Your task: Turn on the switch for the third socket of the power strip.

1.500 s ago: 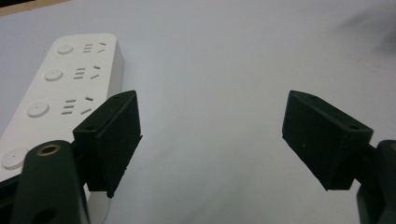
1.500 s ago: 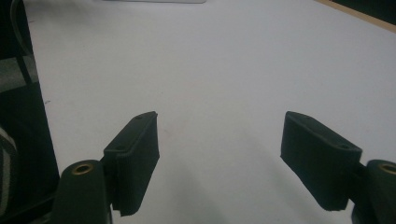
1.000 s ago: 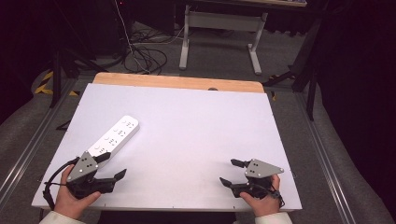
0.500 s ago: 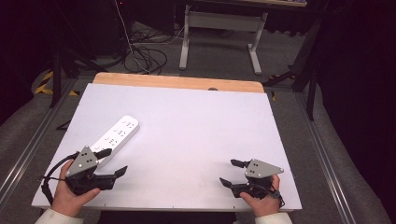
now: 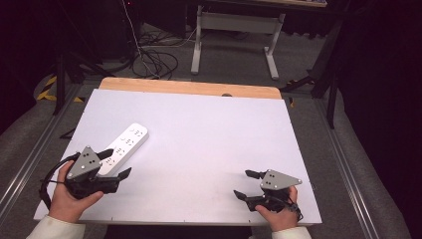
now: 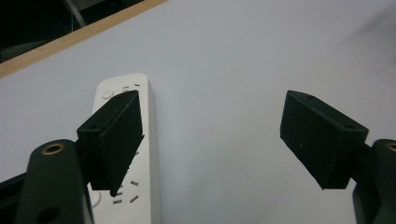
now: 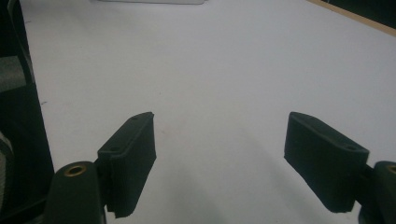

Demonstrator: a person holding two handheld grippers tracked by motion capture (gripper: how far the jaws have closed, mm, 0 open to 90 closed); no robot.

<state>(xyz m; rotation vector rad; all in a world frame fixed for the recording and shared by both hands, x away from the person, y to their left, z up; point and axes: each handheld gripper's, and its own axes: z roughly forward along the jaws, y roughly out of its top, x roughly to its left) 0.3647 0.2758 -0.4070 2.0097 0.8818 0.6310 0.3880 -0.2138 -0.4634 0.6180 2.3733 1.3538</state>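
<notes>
White power strip [image 5: 123, 148] is seen lower left beside the wide-spread left gripper [image 5: 118, 162]; the right gripper [image 5: 246, 183], lower right, is likewise held wide.

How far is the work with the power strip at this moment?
Nothing looks done yet: the white power strip lies flat on the table, ungripped. In hand: the left gripper is open at the strip's near end, one jaw over it. The right gripper rests open, apart. Closing on the strip is probably what is left.
</notes>
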